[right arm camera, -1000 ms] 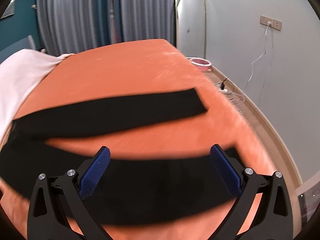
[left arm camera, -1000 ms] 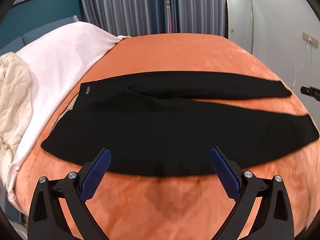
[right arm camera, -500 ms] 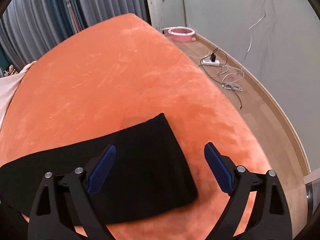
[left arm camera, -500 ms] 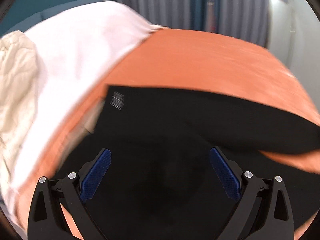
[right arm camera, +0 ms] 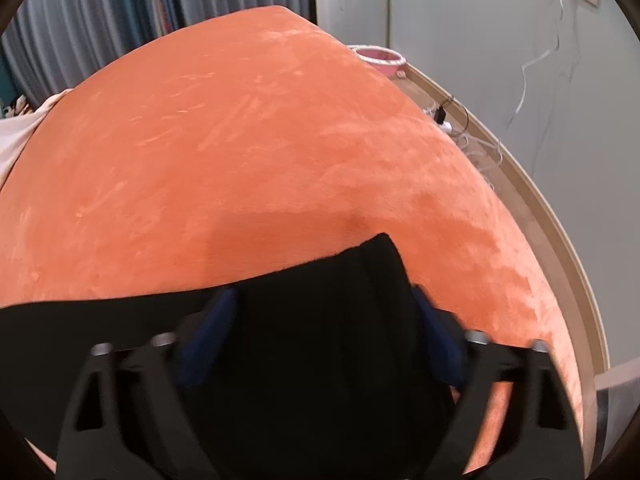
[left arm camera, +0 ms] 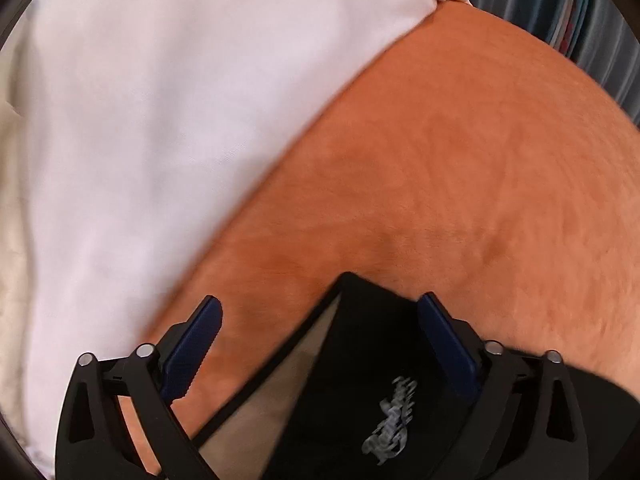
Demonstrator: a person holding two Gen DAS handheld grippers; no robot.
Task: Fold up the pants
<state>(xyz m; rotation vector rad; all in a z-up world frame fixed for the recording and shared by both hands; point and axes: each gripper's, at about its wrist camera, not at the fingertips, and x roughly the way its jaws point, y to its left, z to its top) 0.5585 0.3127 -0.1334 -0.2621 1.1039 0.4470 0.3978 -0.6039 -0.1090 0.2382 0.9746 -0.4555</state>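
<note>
The black pants (left arm camera: 360, 392) lie flat on the orange blanket (left arm camera: 460, 168) that covers the bed, the waist end with its pale printed logo (left arm camera: 390, 420) under the left gripper (left arm camera: 320, 344) and a leg cuff (right arm camera: 360, 276) under the right gripper (right arm camera: 324, 320). The chief risk, as I judge it, is a poor pinch at either end: at the waist only the far corner sits between the blue pads, with one pad (left arm camera: 192, 348) over bare blanket and a pale inner lining showing beside the corner, so the jaws may catch a single layer or a bunch of plush blanket and the layers would separate when lifted. At the cuff the fabric is dark against dark fingers and the view is blurred, so a grab set too near the hem edge could slip free, leaving the two ends uneven and the fold skewed. The white sheet (left arm camera: 140, 120) beside the waist could also be snagged if the left gripper drifts that way. Both grippers point steeply down toward the bed. The left one's jaws are closing with the waist corner between them, not yet pressing it; the right one's jaws are closing with the cuff between them, and the pads do not appear to have met the cloth yet.
</note>
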